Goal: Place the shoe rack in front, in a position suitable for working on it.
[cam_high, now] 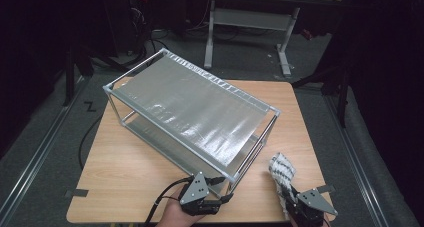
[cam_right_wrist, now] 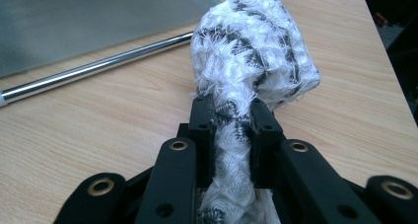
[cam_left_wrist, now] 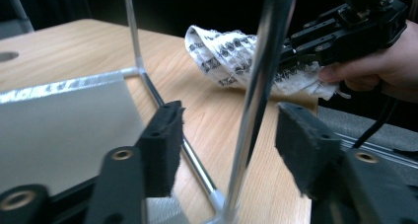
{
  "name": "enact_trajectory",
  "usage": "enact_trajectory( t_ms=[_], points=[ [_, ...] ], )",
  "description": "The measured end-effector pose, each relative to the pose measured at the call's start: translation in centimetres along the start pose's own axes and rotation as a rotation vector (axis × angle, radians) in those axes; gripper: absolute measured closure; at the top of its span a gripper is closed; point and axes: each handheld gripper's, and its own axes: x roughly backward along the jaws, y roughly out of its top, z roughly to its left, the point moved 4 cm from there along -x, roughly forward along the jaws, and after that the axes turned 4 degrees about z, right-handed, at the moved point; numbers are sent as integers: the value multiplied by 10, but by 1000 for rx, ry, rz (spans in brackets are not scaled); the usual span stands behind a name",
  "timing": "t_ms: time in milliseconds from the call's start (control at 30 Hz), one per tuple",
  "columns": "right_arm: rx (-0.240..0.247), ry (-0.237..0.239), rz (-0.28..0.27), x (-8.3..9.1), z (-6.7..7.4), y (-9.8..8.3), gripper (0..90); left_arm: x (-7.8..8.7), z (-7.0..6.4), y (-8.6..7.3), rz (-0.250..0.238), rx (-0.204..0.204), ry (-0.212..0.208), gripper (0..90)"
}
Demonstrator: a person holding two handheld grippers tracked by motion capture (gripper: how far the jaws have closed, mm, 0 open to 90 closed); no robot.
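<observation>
A silver two-tier metal rack (cam_high: 190, 107) stands at an angle on the wooden table (cam_high: 135, 172). My left gripper (cam_high: 225, 197) (cam_left_wrist: 229, 110) is at the rack's near corner, open, with the corner's chrome post (cam_left_wrist: 249, 120) between the pads and a gap on each side. The lower shelf (cam_left_wrist: 59, 130) lies to the left of that post. My right gripper (cam_high: 289, 196) (cam_right_wrist: 231, 108) is shut on a black-and-white patterned cloth (cam_high: 282, 171) (cam_right_wrist: 256, 46), which bunches up beyond the jaws just right of the rack. The left gripper view also has that cloth (cam_left_wrist: 226, 56) and the right gripper (cam_left_wrist: 345, 31).
The table's front edge runs just below both hands, with a strip of tape (cam_high: 76, 192) at its left corner. A chrome rail (cam_right_wrist: 98, 68) of the rack lies left of the cloth. Another desk's white legs (cam_high: 285, 37) stand on the dark floor behind.
</observation>
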Motion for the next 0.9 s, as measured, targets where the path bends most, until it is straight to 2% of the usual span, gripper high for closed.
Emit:
enact_trajectory(
  t_ms=[100,267,400,533,767,900],
  points=[
    [-6,-3,7,1,-1,-3,766,-4,-1,4,-13,11,-28,601],
    [1,4,1,1,1,-2,768,-3,-8,5,-23,-46,-2,795],
    [26,31,-1,-5,7,4,768,6,-10,2,-18,-53,15,803],
    [60,61,-18,-17,18,16,768,20,-12,-3,-12,-42,33,805],
    [154,121,-58,-41,46,47,768,46,-15,-13,2,-22,73,806],
    [184,152,-71,-62,62,68,768,56,-16,-17,2,-9,91,807]
  ],
)
